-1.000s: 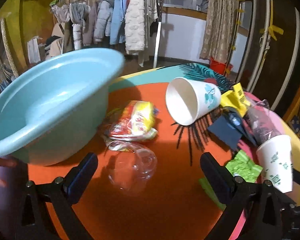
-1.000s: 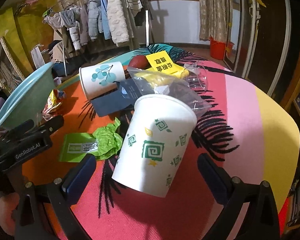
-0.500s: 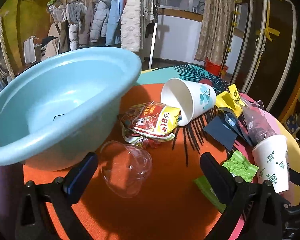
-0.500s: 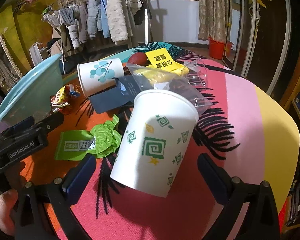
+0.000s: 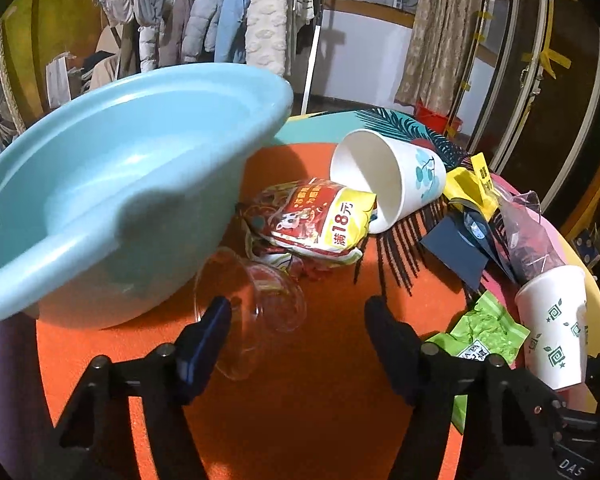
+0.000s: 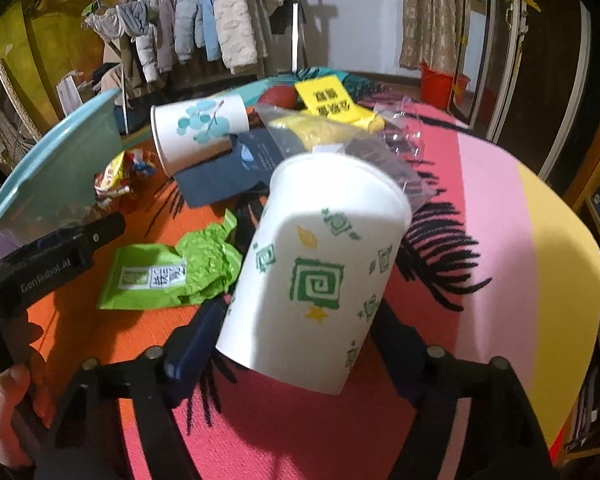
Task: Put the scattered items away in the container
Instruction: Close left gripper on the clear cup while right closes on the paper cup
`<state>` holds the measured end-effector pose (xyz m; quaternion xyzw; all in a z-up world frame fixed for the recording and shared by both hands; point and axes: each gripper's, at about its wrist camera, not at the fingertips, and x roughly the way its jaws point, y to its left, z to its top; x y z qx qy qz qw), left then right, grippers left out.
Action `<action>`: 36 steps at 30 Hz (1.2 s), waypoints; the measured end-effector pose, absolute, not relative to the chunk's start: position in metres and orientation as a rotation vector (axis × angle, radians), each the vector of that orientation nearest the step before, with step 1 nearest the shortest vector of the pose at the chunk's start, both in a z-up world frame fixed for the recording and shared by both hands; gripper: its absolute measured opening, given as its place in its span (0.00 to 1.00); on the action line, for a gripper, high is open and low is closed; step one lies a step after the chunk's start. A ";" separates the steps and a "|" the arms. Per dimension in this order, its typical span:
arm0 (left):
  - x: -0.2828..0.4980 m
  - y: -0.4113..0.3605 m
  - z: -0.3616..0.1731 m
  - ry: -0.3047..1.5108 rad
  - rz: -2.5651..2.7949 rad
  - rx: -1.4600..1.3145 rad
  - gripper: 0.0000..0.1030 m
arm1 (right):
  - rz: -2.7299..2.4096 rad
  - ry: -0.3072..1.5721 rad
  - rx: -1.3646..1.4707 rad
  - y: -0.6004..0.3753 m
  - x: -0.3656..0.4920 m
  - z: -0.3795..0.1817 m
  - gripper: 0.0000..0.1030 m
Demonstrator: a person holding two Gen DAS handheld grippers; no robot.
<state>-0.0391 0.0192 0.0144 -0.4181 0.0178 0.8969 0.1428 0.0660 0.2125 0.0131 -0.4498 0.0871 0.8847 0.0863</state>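
Observation:
A light blue basin (image 5: pixel 148 92) fills the left of the left wrist view, on the round table. In front of it a clear plastic cup (image 5: pixel 256 308) lies on its side between the closing jaws of my left gripper (image 5: pixel 296 316). It lies against the left pad, and the right pad is apart from it. A white paper cup with green squares (image 6: pixel 316 264) stands tilted between the closing jaws of my right gripper (image 6: pixel 296 328), with both pads against its lower sides. The same green-square cup (image 5: pixel 552 328) shows at the right of the left wrist view.
A red and yellow snack bag (image 5: pixel 320 220) and a blue-printed paper cup (image 5: pixel 404 176) on its side lie behind the clear cup. A green sachet (image 6: pixel 172 276), navy card (image 6: pixel 220 176), yellow packet (image 6: pixel 328 100) and clear bag (image 6: pixel 340 140) crowd the table's middle. A hand (image 6: pixel 0 408) holds the left gripper's body (image 6: pixel 52 256).
Both pairs of jaws have come inward from wide open. The left fingers now flank the clear cup, and the right pads have come against the green-square paper cup.

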 end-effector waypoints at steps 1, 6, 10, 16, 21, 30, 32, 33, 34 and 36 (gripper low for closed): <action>-0.039 0.019 0.014 0.052 2.588 -1.207 0.69 | 2.634 0.253 -1.338 0.212 0.066 0.013 0.67; -0.039 0.016 0.013 0.030 2.564 -1.221 0.48 | 2.634 0.234 -1.338 0.212 0.068 0.012 0.63; -0.038 0.015 0.013 0.026 2.559 -1.222 0.43 | 2.650 0.240 -1.328 0.213 0.070 0.013 0.62; -0.035 0.014 0.015 0.027 2.551 -1.214 0.21 | 2.698 0.264 -1.303 0.214 0.074 0.015 0.61; -0.033 0.015 0.017 0.050 2.549 -1.205 0.11 | 2.731 0.305 -1.278 0.217 0.076 0.017 0.60; -0.030 0.010 0.020 0.013 2.533 -1.188 0.08 | 2.766 0.292 -1.230 0.214 0.076 0.024 0.60; -0.029 0.009 0.020 0.004 2.530 -1.187 0.08 | 2.773 0.292 -1.224 0.212 0.078 0.026 0.60; -0.029 0.007 0.020 -0.002 2.531 -1.184 0.07 | 2.776 0.295 -1.220 0.212 0.078 0.027 0.60; -0.028 0.007 0.021 -0.005 2.533 -1.180 0.07 | 2.779 0.295 -1.217 0.211 0.079 0.028 0.60; -0.026 0.006 0.023 -0.009 2.532 -1.172 0.06 | 2.785 0.294 -1.208 0.211 0.081 0.030 0.60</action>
